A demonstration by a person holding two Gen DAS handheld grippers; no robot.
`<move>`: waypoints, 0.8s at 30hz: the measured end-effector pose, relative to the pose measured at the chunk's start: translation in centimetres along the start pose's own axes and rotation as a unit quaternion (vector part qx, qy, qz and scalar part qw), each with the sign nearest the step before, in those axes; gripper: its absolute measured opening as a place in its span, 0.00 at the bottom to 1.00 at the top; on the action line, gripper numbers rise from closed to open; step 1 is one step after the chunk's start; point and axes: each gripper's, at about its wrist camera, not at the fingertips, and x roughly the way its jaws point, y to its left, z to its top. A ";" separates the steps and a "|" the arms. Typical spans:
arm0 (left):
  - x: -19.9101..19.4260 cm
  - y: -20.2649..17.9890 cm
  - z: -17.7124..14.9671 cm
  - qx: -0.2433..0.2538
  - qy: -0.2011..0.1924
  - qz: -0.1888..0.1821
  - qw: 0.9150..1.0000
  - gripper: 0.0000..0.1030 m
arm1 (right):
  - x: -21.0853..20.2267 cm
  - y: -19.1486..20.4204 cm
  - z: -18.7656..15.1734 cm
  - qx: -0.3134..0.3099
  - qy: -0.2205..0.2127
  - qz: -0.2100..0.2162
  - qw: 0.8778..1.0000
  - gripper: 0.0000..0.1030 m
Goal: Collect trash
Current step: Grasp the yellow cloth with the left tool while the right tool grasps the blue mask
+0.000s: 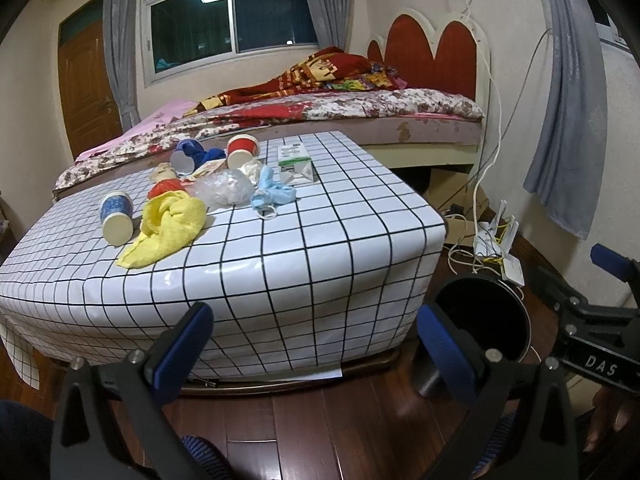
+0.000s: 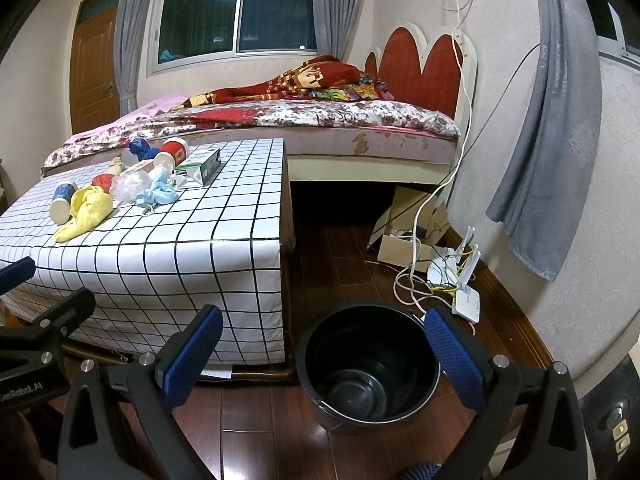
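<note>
A low table with a white grid cloth [image 1: 304,232] [image 2: 168,236] carries a heap of trash: a blue paper cup [image 1: 116,218] [image 2: 62,202], a yellow cloth [image 1: 168,228] [image 2: 86,212], a clear plastic bag [image 1: 228,190] [image 2: 130,186], a blue face mask [image 1: 272,196] [image 2: 158,196], a red paper cup [image 1: 242,152] [image 2: 172,154] and a green-white carton [image 1: 295,162] [image 2: 202,166]. An empty black bin [image 2: 368,364] [image 1: 484,320] stands on the floor right of the table. My left gripper [image 1: 316,344] is open and empty before the table's front. My right gripper [image 2: 322,344] is open and empty above the bin.
A bed [image 1: 320,112] with patterned bedding stands behind the table. Cables, a cardboard box [image 2: 404,236] and a white router [image 2: 464,296] lie on the wooden floor by the right wall. A grey curtain [image 2: 548,160] hangs at the right.
</note>
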 end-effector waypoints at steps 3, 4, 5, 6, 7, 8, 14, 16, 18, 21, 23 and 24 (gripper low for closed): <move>0.3 1.2 0.4 -0.007 -0.001 0.004 1.000 0.99 | 0.0 1.1 0.6 -0.004 -0.004 0.011 1.000 0.99; 0.5 1.9 0.6 -0.010 -0.002 0.010 1.000 0.99 | -0.1 1.4 0.9 -0.004 -0.006 0.018 1.000 0.99; 0.5 2.4 0.9 -0.012 -0.003 0.013 1.000 0.99 | -0.1 1.6 1.2 -0.006 -0.010 0.023 1.000 0.99; 0.7 3.1 1.2 -0.014 -0.006 0.018 1.000 0.99 | 0.0 1.8 1.5 -0.008 -0.012 0.026 1.000 0.99; 0.8 3.8 1.4 -0.014 -0.010 0.026 1.000 0.99 | 0.2 2.2 2.0 -0.009 -0.012 0.034 0.999 0.99; 0.8 4.2 1.6 -0.015 -0.012 0.031 0.999 0.99 | 0.5 2.6 2.5 -0.008 -0.012 0.046 0.999 0.99; 2.4 9.2 2.6 -0.046 -0.016 0.052 0.997 0.99 | 1.7 6.1 5.2 -0.022 -0.019 0.097 0.995 0.99; 2.8 10.4 2.8 -0.063 -0.024 0.040 0.997 0.99 | 2.3 7.6 6.2 -0.033 -0.020 0.112 0.993 0.94; 3.2 12.4 3.1 -0.092 -0.047 0.031 0.994 0.99 | 3.1 9.1 7.0 -0.040 -0.017 0.128 0.991 0.86; 4.1 14.5 3.7 -0.117 -0.063 0.036 0.990 0.99 | 5.1 11.4 8.1 -0.047 -0.008 0.148 0.988 0.85; 5.2 15.6 4.5 -0.121 -0.066 0.052 0.989 0.99 | 6.7 12.8 8.9 -0.046 0.000 0.161 0.986 0.85; 5.8 16.0 4.8 -0.122 -0.064 0.058 0.989 0.99 | 7.4 13.3 9.2 -0.046 0.003 0.165 0.985 0.84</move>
